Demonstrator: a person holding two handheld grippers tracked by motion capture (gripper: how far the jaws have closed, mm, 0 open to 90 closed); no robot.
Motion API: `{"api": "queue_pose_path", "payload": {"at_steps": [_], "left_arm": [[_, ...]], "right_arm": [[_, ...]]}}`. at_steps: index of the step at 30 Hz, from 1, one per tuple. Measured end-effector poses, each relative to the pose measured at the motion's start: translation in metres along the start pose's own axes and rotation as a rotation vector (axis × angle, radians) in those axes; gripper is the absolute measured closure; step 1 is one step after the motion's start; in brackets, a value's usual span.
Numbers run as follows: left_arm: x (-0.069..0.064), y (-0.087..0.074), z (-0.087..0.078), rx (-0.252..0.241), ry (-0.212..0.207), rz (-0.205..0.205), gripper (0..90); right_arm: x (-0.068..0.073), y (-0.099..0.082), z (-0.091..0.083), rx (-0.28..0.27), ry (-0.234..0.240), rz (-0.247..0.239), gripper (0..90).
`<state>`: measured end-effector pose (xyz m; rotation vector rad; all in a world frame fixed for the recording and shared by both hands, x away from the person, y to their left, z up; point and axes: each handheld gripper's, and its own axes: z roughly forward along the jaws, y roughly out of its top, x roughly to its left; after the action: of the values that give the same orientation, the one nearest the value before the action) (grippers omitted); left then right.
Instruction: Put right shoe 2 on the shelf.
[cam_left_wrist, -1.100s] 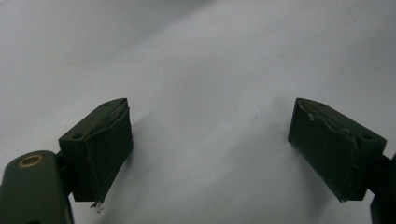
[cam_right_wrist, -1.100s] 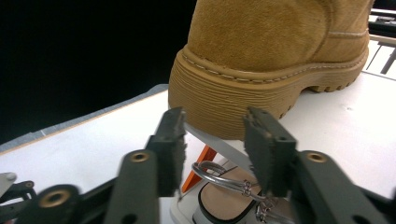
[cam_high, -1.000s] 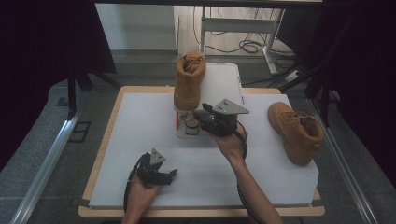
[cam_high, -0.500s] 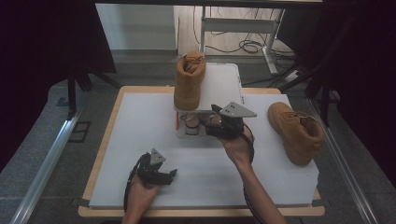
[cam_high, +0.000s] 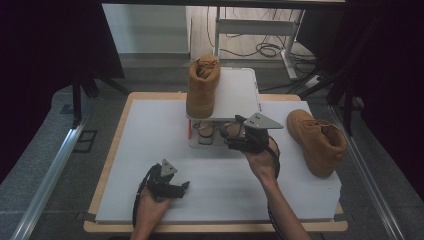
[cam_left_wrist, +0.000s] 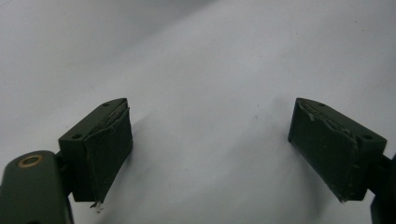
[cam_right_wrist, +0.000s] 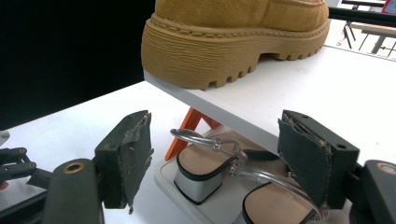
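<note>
A tan boot (cam_high: 202, 87) stands on the top of a small white two-level rack (cam_high: 240, 90); its lugged sole (cam_right_wrist: 233, 32) fills the top of the right gripper view. Under that shelf sit two clear-strapped sandals (cam_high: 205, 131), one with a block heel (cam_right_wrist: 201, 170), the other beside it (cam_right_wrist: 271, 205). My right gripper (cam_high: 231, 136) (cam_right_wrist: 215, 158) points at them from the right. Its jaws have just been opening, and the pads (cam_right_wrist: 130, 154) touch nothing. My left gripper (cam_high: 184, 187) (cam_left_wrist: 210, 154) rests open on the bare white table near the front.
A second tan boot (cam_high: 316, 140) lies on the table's right side, close to my right hand. An orange support (cam_right_wrist: 187, 130) props the rack's top shelf. The white tabletop (cam_high: 150, 130) spreads left of the rack. Dark curtains and cables sit beyond the table.
My right gripper has drawn back to the right and slightly toward the person, away from the sandals under the shelf. The left gripper has stayed put.
</note>
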<state>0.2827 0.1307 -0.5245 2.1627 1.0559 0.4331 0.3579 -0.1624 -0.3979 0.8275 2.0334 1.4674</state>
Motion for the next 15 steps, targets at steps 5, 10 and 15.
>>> {"api": "queue_pose_path", "payload": {"at_steps": [5, 10, 15], "left_arm": [[0.000, 0.000, 0.000, 0.000, -0.002, 0.000, 13.4], [0.000, 0.000, 0.000, 0.002, -0.001, 0.001, 13.4], [0.000, 0.000, 0.000, -0.002, -0.001, -0.004, 13.4]], "right_arm": [[-0.003, -0.005, -0.005, 0.003, -0.005, 0.009, 22.6], [-0.006, -0.012, -0.010, 0.007, -0.010, 0.011, 19.8], [-0.009, -0.017, -0.015, 0.023, -0.020, 0.016, 14.3]]}}
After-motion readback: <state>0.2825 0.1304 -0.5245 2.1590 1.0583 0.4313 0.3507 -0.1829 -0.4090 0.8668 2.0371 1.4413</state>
